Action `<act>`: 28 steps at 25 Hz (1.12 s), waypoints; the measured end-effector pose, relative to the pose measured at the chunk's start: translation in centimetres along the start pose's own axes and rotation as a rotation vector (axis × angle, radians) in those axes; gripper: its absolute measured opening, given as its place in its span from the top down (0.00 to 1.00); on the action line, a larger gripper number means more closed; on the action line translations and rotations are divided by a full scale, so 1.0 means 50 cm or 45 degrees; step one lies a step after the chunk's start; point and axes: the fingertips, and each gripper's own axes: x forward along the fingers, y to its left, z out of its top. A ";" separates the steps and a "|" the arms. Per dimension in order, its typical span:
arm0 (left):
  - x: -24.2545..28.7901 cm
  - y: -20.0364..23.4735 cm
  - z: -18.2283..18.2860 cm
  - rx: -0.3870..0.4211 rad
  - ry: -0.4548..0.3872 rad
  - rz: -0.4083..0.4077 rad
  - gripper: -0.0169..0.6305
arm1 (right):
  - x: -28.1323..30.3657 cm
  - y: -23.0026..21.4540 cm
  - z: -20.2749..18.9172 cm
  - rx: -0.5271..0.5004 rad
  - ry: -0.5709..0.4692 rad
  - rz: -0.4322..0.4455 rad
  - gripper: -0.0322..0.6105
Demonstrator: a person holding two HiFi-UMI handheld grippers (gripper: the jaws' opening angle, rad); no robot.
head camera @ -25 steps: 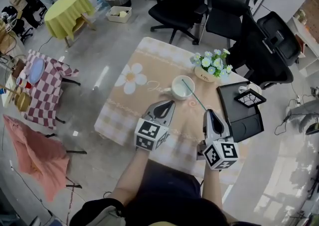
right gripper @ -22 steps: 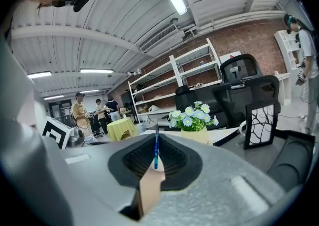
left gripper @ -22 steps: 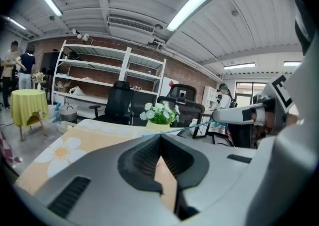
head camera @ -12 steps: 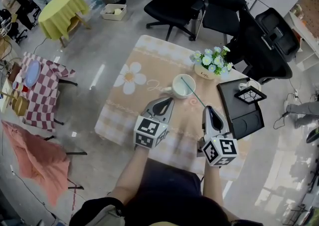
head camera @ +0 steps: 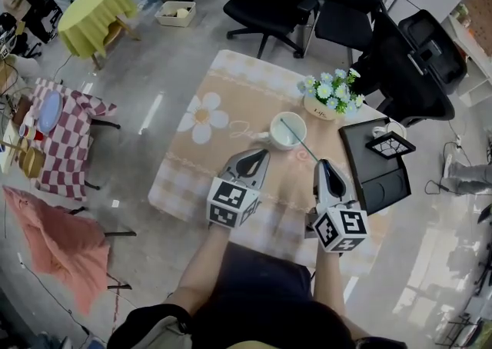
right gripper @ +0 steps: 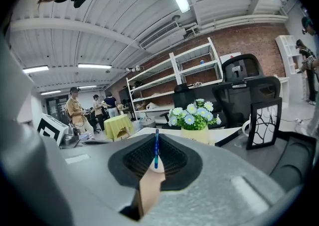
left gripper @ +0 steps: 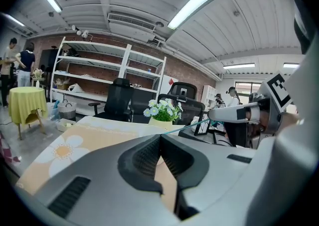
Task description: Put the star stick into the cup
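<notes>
My right claw (head camera: pixel 321 164) pinches the near end of the thin teal star stick (head camera: pixel 300 143), its far end angled into the white round cup's (head camera: pixel 275 138) mouth for the drop, while my left claw (head camera: pixel 262 155) sits closed and empty just beside the cup on the beige flower-print counter (head camera: pixel 201 161).

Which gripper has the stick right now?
The right gripper: it is shut on the stick, whose far end reaches into the cup. The left gripper is shut on nothing.
</notes>
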 end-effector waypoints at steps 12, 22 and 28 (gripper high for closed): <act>0.012 0.012 -0.013 -0.018 0.025 0.006 0.96 | 0.018 -0.006 -0.014 0.005 0.034 -0.002 0.93; 0.017 0.027 -0.020 -0.028 0.038 0.026 0.96 | 0.034 -0.014 -0.021 0.012 0.048 0.000 0.93; 0.021 0.031 -0.025 -0.030 0.048 0.023 0.96 | 0.041 -0.021 -0.018 0.016 0.038 -0.012 0.93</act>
